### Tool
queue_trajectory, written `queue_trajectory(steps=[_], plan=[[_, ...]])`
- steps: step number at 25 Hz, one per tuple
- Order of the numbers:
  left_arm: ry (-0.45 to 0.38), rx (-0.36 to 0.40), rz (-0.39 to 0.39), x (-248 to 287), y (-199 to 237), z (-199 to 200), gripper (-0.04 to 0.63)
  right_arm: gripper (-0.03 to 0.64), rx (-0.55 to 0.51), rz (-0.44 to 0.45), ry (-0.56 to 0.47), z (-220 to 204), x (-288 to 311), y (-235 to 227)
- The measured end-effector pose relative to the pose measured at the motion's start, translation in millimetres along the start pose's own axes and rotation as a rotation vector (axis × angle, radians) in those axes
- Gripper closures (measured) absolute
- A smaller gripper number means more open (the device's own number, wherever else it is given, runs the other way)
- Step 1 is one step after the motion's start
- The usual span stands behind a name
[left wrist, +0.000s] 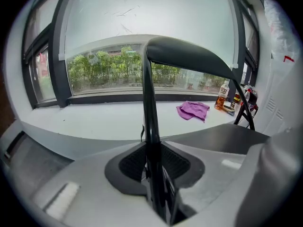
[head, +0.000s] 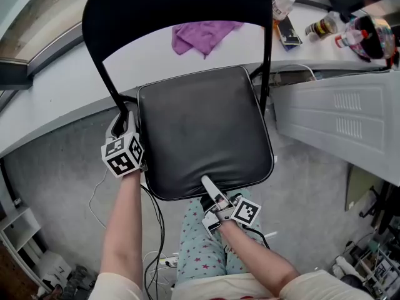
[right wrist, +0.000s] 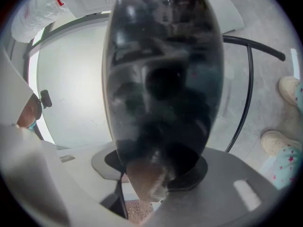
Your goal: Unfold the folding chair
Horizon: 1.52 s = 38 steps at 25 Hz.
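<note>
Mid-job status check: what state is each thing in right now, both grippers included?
folding chair: open, seat swung down roughly level.
left gripper: shut on the folding chair's side frame tube.
right gripper: shut on the seat's front edge.
purple cloth: crumpled on the ledge.
amber bottle: upright.

This looks like a workroom or lab rather than a home. A long white window ledge (head: 50, 105) runs under wide windows (left wrist: 109, 74) that face trees. On the ledge lie a purple cloth (head: 201, 35) and some bottles (head: 323, 25). Below the ledge are a white vented unit (head: 337, 120), bare grey floor (head: 56, 180), loose cables (head: 153, 255) and cluttered shelving (head: 25, 242).
</note>
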<state>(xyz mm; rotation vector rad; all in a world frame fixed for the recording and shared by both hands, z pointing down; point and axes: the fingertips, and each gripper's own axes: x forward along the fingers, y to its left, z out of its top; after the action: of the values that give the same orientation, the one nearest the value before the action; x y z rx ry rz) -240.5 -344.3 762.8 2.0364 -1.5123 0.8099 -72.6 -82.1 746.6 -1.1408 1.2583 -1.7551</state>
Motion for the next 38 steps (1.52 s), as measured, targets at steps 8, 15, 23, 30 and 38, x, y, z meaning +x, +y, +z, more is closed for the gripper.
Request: queue_trajectory(steps=[8,15,23,30,38], plan=[[-0.057,-0.007,-0.009,-18.4,-2.3,-19.3,0.494,0.377,-0.024,0.021,-0.017,-10.7,-17.1,-20.3],[-0.100,-0.010,-0.011,-35.8,-4.0,-28.1,0.495,0.377,-0.063,0.067,-0.027,-18.7,-32.0,-28.8],[-0.191,0.007,-0.007,-57.3,-21.3,-63.4,0.495,0.374,-0.063,0.108,-0.018,-26.3,-62.7,-73.6],[-0.240,0.043,0.028,-72.6,-23.2,-93.2,0.495,0.359,-0.052,0.096,0.001,-37.3,-76.6,-112.3],[-0.274,0.038,0.043,-90.1,-23.6,-113.6,0.494,0.345,-0.043,0.102,0.009,-50.5,-89.1,-135.2]])
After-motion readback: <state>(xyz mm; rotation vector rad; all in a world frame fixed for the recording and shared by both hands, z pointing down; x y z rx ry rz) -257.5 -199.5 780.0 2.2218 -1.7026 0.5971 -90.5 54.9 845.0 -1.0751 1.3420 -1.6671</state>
